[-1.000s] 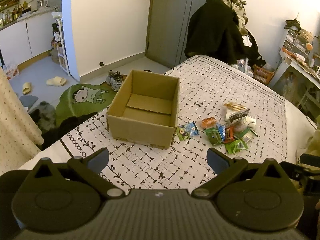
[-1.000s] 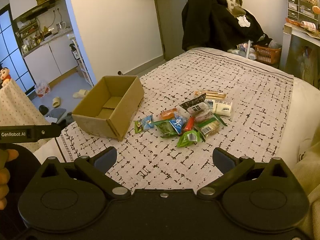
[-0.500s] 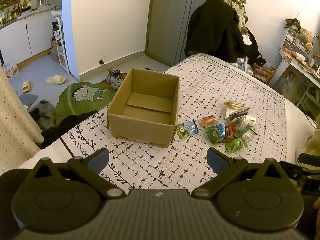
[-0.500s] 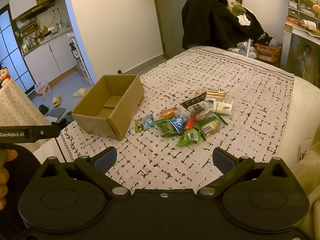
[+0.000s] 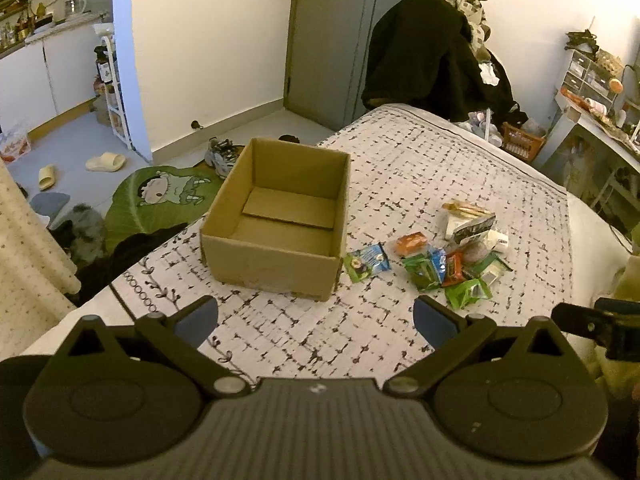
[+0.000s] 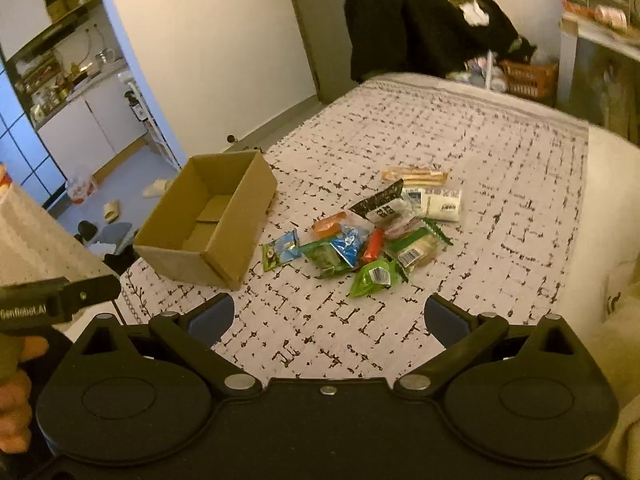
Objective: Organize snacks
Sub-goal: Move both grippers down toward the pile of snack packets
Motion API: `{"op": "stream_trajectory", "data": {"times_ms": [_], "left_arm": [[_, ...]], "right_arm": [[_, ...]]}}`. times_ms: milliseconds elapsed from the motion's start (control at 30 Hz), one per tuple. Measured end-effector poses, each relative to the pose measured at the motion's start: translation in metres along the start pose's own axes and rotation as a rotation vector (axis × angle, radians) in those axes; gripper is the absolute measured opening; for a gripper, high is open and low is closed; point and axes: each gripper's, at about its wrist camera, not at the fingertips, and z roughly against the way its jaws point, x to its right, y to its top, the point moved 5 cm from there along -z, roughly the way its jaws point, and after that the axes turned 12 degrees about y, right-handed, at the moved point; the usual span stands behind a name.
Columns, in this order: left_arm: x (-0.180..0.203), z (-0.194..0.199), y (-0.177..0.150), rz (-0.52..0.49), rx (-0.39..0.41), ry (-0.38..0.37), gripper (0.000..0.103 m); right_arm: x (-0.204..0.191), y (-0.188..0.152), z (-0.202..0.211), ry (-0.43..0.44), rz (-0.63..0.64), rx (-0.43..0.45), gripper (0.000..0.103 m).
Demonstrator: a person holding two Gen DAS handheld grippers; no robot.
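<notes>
Both tongs, left (image 5: 315, 316) and right (image 6: 328, 314), hang wide apart and empty above a bed (image 6: 500, 208) strewn with snack packets (image 6: 360, 236) beside a cardboard box (image 6: 208, 220); "GenRobot.AI" marks the left handle (image 6: 24, 312).

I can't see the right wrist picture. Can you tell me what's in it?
An empty cardboard box sits open on a patterned bed cover, with a pile of snack packets lying beside it on its right. The open right gripper hovers near the bottom, holding nothing. The left gripper pokes in at the left edge.
</notes>
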Motion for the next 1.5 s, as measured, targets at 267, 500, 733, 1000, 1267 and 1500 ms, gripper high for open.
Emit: {"op": "stream_trajectory", "data": {"times_ms": [267,500,733,1000,1267,1500], "left_arm": [[0.016,-0.018,0.007,0.000,-0.014,-0.013,0.102],[0.028,-0.035,0.012,0.038,-0.033,-0.004,0.102],[0.044,-0.044,0.024,0.052,-0.048,0.020,0.102],[0.069,-0.063,0.028,0.086,-0.060,-0.009,0.100],[0.099,-0.093,0.017,0.112,-0.123,-0.054,0.099],[0.119,-0.126,0.000,0.119,-0.192,-0.062,0.093]], "right_arm": [[0.018,0.029,-0.007,0.009,-0.051,0.039,0.101],[0.037,0.057,-0.022,-0.033,-0.047,0.036,0.102],[0.051,0.074,-0.045,-0.046,-0.048,-0.017,0.102],[0.066,0.084,-0.068,-0.055,-0.026,-0.050,0.102],[0.088,0.073,-0.088,0.022,-0.110,-0.071,0.102],[0.103,0.065,-0.099,0.031,-0.155,-0.097,0.100]]}}
